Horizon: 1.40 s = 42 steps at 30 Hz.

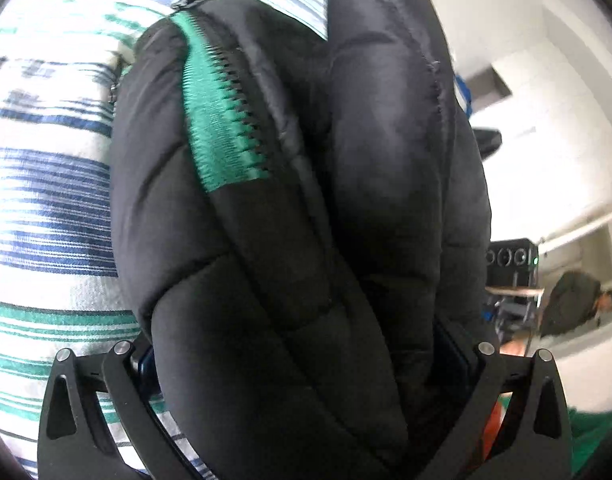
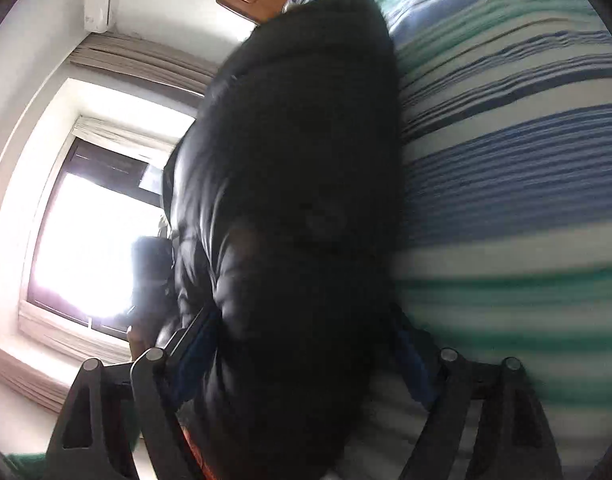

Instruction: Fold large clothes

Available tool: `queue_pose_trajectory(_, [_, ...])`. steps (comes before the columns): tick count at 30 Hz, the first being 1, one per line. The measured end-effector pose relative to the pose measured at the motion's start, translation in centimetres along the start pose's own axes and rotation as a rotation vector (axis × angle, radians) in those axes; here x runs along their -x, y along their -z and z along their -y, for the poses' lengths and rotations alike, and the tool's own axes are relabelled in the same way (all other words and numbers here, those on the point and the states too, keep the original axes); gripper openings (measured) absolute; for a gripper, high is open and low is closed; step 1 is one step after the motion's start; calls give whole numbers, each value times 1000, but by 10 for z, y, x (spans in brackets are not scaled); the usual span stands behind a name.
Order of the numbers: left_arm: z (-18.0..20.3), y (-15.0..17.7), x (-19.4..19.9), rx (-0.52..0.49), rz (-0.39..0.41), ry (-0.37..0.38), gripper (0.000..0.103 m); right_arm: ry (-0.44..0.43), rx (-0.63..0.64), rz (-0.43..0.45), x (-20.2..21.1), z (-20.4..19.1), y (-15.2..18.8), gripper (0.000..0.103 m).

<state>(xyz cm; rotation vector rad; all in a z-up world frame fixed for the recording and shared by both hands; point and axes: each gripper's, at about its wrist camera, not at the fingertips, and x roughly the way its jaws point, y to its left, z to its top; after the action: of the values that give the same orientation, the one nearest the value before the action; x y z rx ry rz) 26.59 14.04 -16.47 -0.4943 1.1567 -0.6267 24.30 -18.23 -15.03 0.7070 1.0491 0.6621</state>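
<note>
One black puffer jacket [image 1: 290, 240] lies on one striped bed [image 1: 46, 200]; my left claw [image 1: 306, 360] and right claw [image 2: 302, 356] both gape around it.

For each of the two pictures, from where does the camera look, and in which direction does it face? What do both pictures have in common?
Left wrist view: sits on the left gripper, looks along its fingers at the black puffer jacket with a green zipper; only the fingers show.
Right wrist view: sits on the right gripper, faces the jacket between a window and the bedding; only the fingers show.
Shared: the jacket between wide jaws, and the striped bedding.
</note>
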Motion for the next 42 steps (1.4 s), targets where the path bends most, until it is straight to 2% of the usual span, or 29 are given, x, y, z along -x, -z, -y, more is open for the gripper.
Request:
queue_pose_trajectory(3, [0,10,6,37,69,-11,98,53,87,9,1,-26,-6,70])
queue_pose_trajectory(5, [6,20,19,42,123,0,81,41,170,23,12,-45,-3,62])
queue_pose_trajectory(7, [16,27,34,41,165,13,74,27,262,43,24,-67,1,61])
queue_pose_trajectory(11, [46,19,61,11,243,12,72,-20,384,113,43,-100,-9,61])
queue_pose_trajectory(14, [67,-6,77,-20,308,18,72,-52,438,149,52,-114,-40,61])
queue_pose_trajectory(16, [77,-30,80,-36,342,13,72,-68,456,161,52,-113,-74,61])
queue_pose_trajectory(20, [83,-77,56,-61,361,-60,73,-74,420,133,36,-85,-132,62])
queue_pose_trajectory(21, [79,-90,36,-63,340,-101,73,-67,388,107,29,-70,-147,62])
queue_pose_trajectory(24, [49,-105,-26,-6,228,-198,89,-15,212,17,5,-12,-172,70])
queue_pose_trajectory(25, [39,-103,-39,23,212,-169,98,-6,103,-15,-1,14,-173,77])
queue_pose_trajectory(26, [32,-99,-43,45,222,-120,101,-6,50,-16,-1,29,-171,87])
queue_pose_trajectory(27, [33,-96,-43,41,225,-102,101,10,36,8,4,34,-166,91])
queue_pose_trajectory(29, [49,-86,-34,-16,234,-140,100,68,96,65,26,26,-151,93])
queue_pose_trajectory(31, [66,-70,-17,-73,247,-196,100,168,154,101,45,11,-136,93])
queue_pose_trajectory(34, [99,-38,21,-171,339,-279,101,378,330,208,83,-30,-104,93])
queue_pose_trajectory(36, [121,-19,44,-231,412,-360,102,500,420,261,101,-56,-83,93])
queue_pose_trajectory(40, [156,12,67,-278,542,-508,102,629,536,388,137,-106,-34,94])
queue_pose_trajectory(42, [175,32,69,-267,572,-557,102,691,572,486,153,-121,-20,94])
